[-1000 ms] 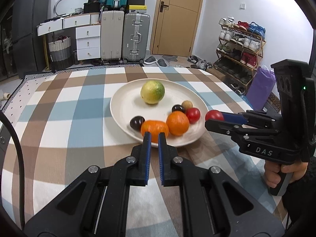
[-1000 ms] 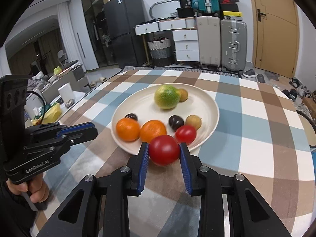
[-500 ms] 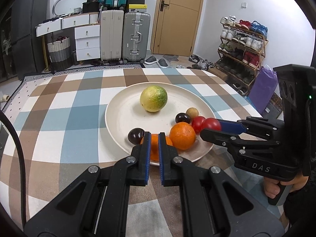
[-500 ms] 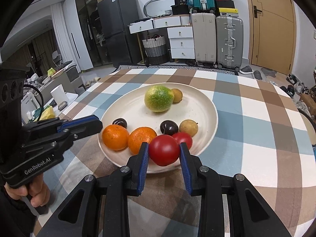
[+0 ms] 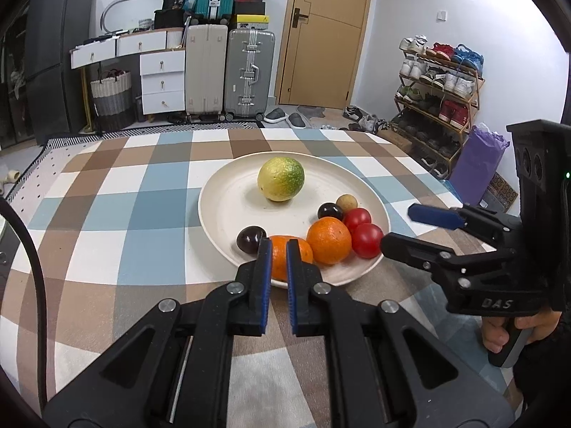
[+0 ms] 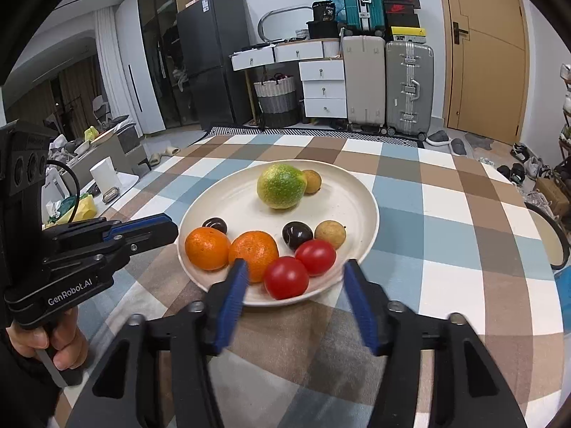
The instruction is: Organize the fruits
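Observation:
A cream plate (image 6: pixel 360 196) (image 5: pixel 228 192) sits on the checked tablecloth. On it lie a green-yellow citrus (image 6: pixel 281 186), two oranges (image 6: pixel 207 248) (image 6: pixel 254 252), two red tomatoes (image 6: pixel 286 277) (image 6: pixel 315 256), two dark plums (image 6: pixel 297 235) (image 6: pixel 214 224) and two small tan fruits (image 6: pixel 330 234) (image 6: pixel 312 181). My right gripper (image 6: pixel 294 278) is open, its jaws spread on either side of the nearer tomato, which rests on the plate's near rim. My left gripper (image 5: pixel 276 249) is shut and empty, just in front of an orange (image 5: pixel 283 255) at the plate's edge.
The checked table (image 6: pixel 446 214) spreads all around the plate. Suitcases (image 5: pixel 228 71), white drawers (image 5: pixel 162 82) and a door stand beyond the far edge. A shoe rack (image 5: pixel 439 85) is at the right, and a purple bag (image 5: pixel 474 164) stands near the table corner.
My right gripper carried the red tomato over the plate's rim and opened; the tomato now rests beside the other tomato. My left gripper stayed shut and shifted slightly.

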Available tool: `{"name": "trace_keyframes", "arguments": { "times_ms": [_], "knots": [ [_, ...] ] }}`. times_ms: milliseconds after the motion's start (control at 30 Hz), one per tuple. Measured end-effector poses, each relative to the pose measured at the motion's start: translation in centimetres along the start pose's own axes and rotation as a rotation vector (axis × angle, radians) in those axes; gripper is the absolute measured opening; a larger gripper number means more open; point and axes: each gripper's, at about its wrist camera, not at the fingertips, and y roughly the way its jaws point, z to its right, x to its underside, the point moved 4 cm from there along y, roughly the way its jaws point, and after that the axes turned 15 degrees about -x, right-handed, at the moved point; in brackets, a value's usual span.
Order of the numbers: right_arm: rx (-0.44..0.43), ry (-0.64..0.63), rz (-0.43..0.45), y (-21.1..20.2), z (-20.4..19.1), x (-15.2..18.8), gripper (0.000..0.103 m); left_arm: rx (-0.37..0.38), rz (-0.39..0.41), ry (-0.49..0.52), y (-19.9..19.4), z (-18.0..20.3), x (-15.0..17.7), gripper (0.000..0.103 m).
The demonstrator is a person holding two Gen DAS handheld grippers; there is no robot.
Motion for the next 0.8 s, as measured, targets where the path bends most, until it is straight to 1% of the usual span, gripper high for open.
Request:
{"name": "trace_keyframes", "arguments": {
  "times_ms": [33,67,100,133,167,200,233,300,367,433,500,533,633,800],
  "knots": [
    [-0.002,-0.005,0.013,-0.3,-0.1,0.1,0.078,-0.005,0.002,0.004,-0.2,0.0,0.1,0.006],
    [-0.003,-0.009,0.023,-0.6,-0.3,0.1,0.085,-0.013,0.002,0.011,-0.4,0.0,0.3,0.007],
    [-0.001,-0.016,0.036,-0.9,-0.5,0.2,0.089,-0.017,0.002,0.012,-0.6,-0.1,0.4,0.01],
    [0.0,-0.021,0.042,-1.0,-0.6,0.2,0.09,-0.021,0.001,0.01,-0.7,-0.2,0.6,0.015],
    [0.004,-0.029,0.05,-1.3,-0.8,0.3,0.094,-0.03,-0.004,0.006,-0.8,-0.3,0.7,0.029],
    [0.008,-0.035,0.054,-1.5,-1.0,0.4,0.101,-0.037,-0.004,-0.001,-1.0,-0.5,0.9,0.048],
    [0.009,-0.035,0.059,-1.7,-1.1,0.5,0.102,-0.046,0.002,-0.01,-1.3,-0.7,1.0,0.056],
    [-0.001,-0.034,0.075,-2.3,-1.3,0.8,0.103,-0.061,0.041,-0.021,-2.3,-1.0,1.2,0.074],
    [-0.004,-0.036,0.089,-2.9,-1.5,1.0,0.103,-0.068,0.061,-0.019,-3.2,-1.1,1.5,0.087],
    [-0.001,-0.039,0.111,-3.6,-1.7,1.1,0.103,-0.075,0.069,-0.026,-3.9,-1.2,1.9,0.09],
    [-0.008,-0.037,0.131,-4.2,-1.8,1.3,0.103,-0.076,0.064,-0.035,-4.3,-1.4,2.2,0.101],
    [-0.011,-0.035,0.137,-4.5,-1.9,1.3,0.103,-0.082,0.07,-0.04,-4.6,-1.4,2.5,0.102],
    [-0.018,-0.03,0.159,-5.3,-2.2,1.5,0.103,-0.097,0.097,-0.033,-5.5,-1.3,2.8,0.102],
    [-0.025,-0.044,0.186,-6.2,-2.8,1.7,0.103,-0.115,0.113,-0.024,-6.1,-1.1,2.9,0.102]
  ]
}}
